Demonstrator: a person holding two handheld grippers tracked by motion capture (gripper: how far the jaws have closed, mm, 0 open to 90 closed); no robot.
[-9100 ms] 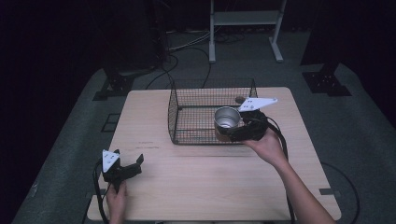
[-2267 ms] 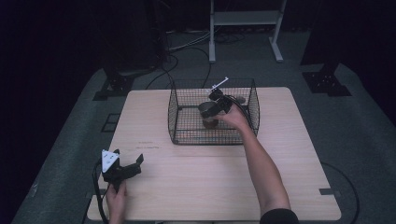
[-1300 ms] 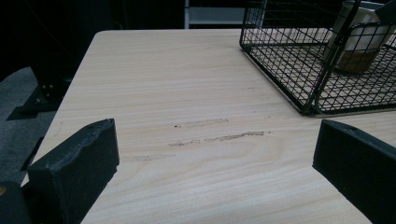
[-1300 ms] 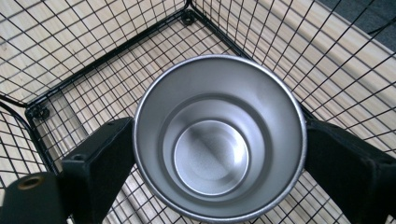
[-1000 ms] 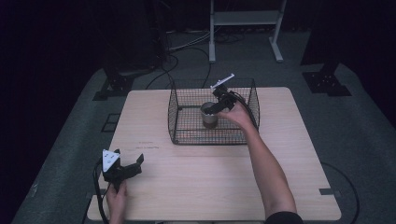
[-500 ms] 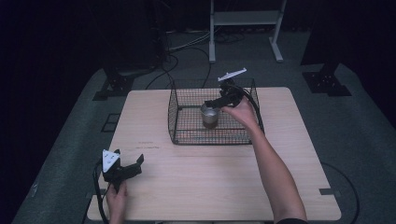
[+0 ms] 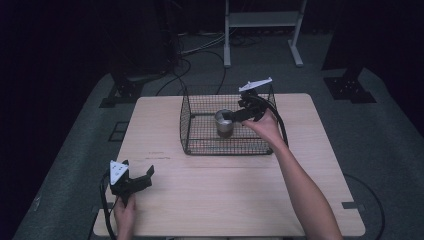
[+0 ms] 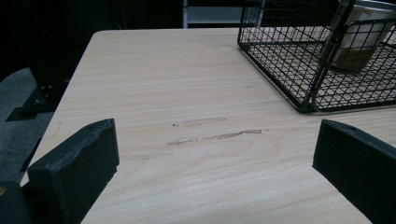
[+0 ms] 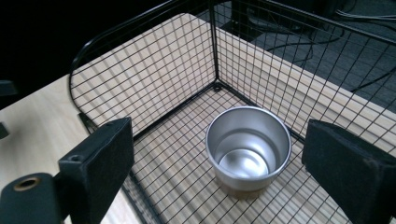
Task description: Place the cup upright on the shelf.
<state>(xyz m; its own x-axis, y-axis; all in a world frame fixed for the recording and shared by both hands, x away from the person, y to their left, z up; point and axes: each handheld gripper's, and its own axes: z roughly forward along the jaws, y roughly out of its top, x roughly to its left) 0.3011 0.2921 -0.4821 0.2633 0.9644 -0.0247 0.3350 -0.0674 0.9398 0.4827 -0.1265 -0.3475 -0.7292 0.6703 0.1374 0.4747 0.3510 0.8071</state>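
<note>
A wooden table (image 7: 240, 195) holds a black wire basket (image 7: 200, 142). A shiny metal cup (image 9: 248, 151) stands upright on the basket floor, and nothing touches it. In the left gripper view, the picture's top edge cuts off the cup's rim. The right gripper (image 9: 219, 172) hangs above the cup with its jaws wide apart. The left gripper (image 7: 142, 175) sits near the table's front left corner, well apart from the basket. Its jaws are wide apart and hold nothing.
</note>
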